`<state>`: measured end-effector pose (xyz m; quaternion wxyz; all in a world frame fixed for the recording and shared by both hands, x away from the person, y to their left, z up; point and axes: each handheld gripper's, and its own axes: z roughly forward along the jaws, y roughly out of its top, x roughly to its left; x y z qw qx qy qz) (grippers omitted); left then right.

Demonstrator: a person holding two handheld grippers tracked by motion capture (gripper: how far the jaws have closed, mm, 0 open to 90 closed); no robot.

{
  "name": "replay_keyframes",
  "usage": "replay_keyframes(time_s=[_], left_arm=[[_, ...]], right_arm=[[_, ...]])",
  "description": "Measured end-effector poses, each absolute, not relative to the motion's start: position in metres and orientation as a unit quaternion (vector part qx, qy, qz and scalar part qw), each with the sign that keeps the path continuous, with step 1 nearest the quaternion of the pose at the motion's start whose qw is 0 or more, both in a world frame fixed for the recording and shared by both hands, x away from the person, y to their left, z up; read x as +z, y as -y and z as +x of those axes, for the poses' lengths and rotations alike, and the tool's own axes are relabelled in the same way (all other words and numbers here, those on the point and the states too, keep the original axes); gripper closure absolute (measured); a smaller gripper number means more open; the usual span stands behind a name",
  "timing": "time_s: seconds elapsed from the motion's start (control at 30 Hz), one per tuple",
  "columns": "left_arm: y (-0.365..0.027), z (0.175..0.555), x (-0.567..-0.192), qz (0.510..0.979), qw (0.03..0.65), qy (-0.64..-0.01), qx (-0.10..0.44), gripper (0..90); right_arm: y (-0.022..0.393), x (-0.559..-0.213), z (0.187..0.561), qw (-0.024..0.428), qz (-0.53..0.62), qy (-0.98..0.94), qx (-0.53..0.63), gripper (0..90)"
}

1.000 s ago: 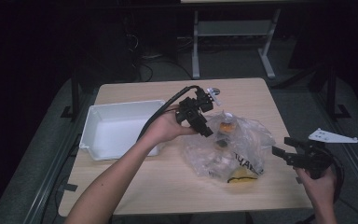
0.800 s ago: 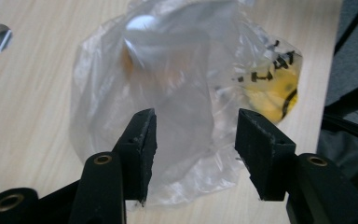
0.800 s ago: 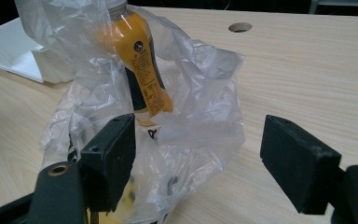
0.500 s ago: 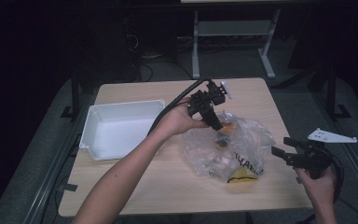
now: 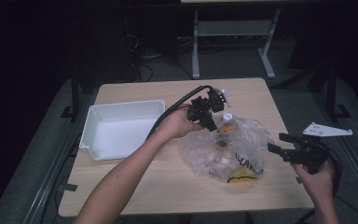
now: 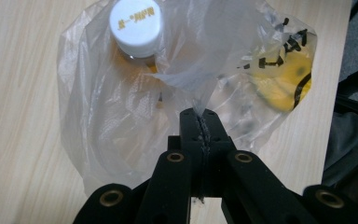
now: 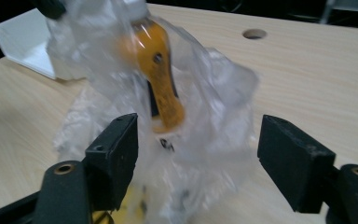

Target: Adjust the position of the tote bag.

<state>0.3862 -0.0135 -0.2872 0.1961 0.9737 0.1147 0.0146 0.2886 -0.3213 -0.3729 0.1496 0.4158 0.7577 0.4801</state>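
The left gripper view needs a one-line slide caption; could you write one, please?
Left gripper shut on a fold of the clear plastic bag holding a white-capped bottle, above the light wooden table.

The desk (image 5: 140,186) has a pale wood-grain top with rounded corners and a round hole (image 7: 254,33) through it near its far edge. It stands on a grey floor (image 5: 42,154) in a dim room whose far side falls into near-black. Beyond the desk stands a light grey metal frame (image 5: 233,32) with two upright legs and a crossbar. Dark cables (image 5: 144,70) lie on the floor near it. Light falls mostly on the desk top
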Motion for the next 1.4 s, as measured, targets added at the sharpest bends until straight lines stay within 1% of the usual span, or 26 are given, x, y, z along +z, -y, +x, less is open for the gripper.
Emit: replay_keyframes(time_s=[0.17,0.3,0.4,0.57,0.67,0.77,0.9,1.0,1.1,1.4], left_arm=[[0.009,0.381,-0.29,0.974,0.2,-0.108,0.013,90.0],[0.004,0.377,-0.295,0.973,0.203,-0.106,0.011,90.0],[0.0,0.375,-0.299,0.973,0.207,-0.106,0.008,90.0],[-0.005,0.375,-0.302,0.972,0.21,-0.107,0.007,90.0],[-0.006,0.374,-0.304,0.973,0.207,-0.104,0.006,90.0],[-0.006,0.373,-0.306,0.975,0.199,-0.1,0.009,90.0],[-0.008,0.374,-0.311,0.975,0.196,-0.105,0.003,90.0],[-0.01,0.374,-0.317,0.977,0.186,-0.104,0.006,90.0],[-0.012,0.374,-0.323,0.978,0.18,-0.106,0.006,90.0],[-0.023,0.371,-0.354,0.98,0.16,-0.115,-0.013,90.0]], right_arm=[[0.308,-0.354,0.313,0.144,0.398,-0.779,0.462,37.9],[0.297,-0.348,0.338,0.113,0.392,-0.796,0.447,40.9],[0.289,-0.349,0.355,0.103,0.39,-0.806,0.434,42.8],[0.275,-0.36,0.382,0.083,0.393,-0.821,0.406,43.1],[0.27,-0.368,0.394,0.074,0.398,-0.825,0.394,46.4],[0.268,-0.377,0.403,0.059,0.409,-0.828,0.379,54.4],[0.268,-0.383,0.408,0.056,0.41,-0.833,0.367,76.4],[0.265,-0.382,0.408,0.055,0.405,-0.835,0.369,86.4],[0.261,-0.384,0.408,0.057,0.401,-0.84,0.361,88.4],[0.253,-0.394,0.412,0.048,0.407,-0.848,0.336,89.0]])
